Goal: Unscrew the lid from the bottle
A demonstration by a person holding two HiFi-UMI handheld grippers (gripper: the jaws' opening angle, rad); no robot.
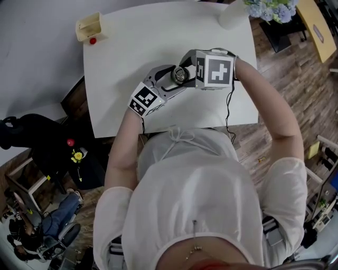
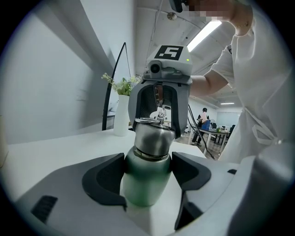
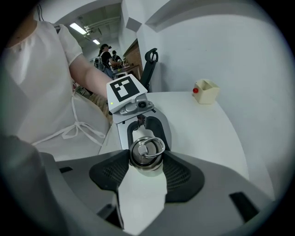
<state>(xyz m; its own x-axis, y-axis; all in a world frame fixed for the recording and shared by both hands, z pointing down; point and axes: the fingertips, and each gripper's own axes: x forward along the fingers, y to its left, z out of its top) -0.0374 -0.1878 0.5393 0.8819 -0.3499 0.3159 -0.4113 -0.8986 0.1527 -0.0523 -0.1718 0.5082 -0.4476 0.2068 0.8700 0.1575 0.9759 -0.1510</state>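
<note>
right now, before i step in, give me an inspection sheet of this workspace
surface: white table
job's things: green bottle upright, base hidden; steel lid with a ring handle on its neck
clutter: cream box with a red ball beside it at a far corner; white vase of flowers
grippers: left gripper shut on the bottle's body; right gripper shut on the lid from above
cables: thin dark cable hangs from the right gripper over the near edge
surroundings: wood floor; black office chair past the table
</note>
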